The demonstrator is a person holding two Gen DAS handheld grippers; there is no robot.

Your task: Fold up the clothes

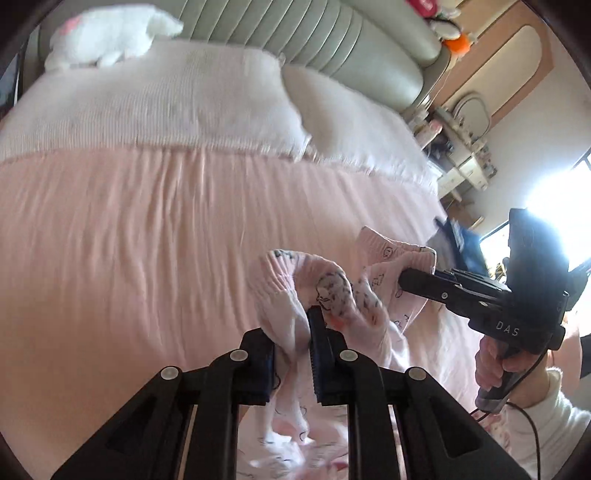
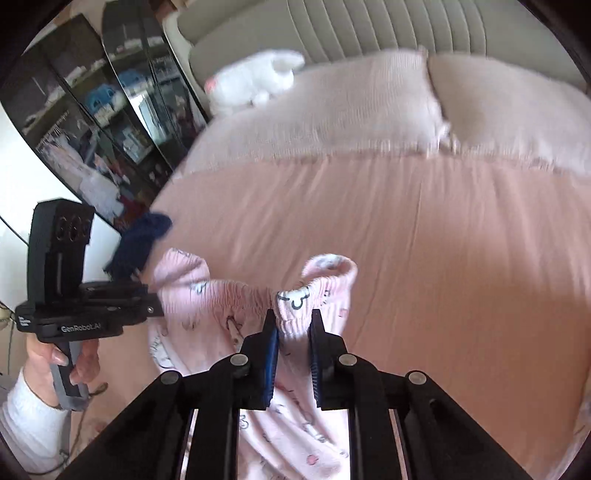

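Observation:
Pink printed pyjama trousers (image 1: pixel 373 291) with an elastic waistband hang between both grippers above the pink bed. My left gripper (image 1: pixel 291 325) is shut on one end of the waistband. My right gripper (image 2: pixel 293 325) is shut on the other end of the waistband (image 2: pixel 295 295). In the left wrist view the right gripper (image 1: pixel 402 278) comes in from the right, closed on the cloth. In the right wrist view the left gripper (image 2: pixel 160 299) comes in from the left, closed on the cloth. The legs hang below, mostly hidden by the gripper bodies.
The bed has a pink sheet (image 1: pixel 147 240), two pale pillows (image 1: pixel 155 99) and a white plush toy (image 1: pixel 107 33) at a padded headboard (image 2: pixel 369 26). A dark blue garment (image 2: pixel 142 240) lies at the bed's edge. Dark glass cabinets (image 2: pixel 92 122) stand beside the bed.

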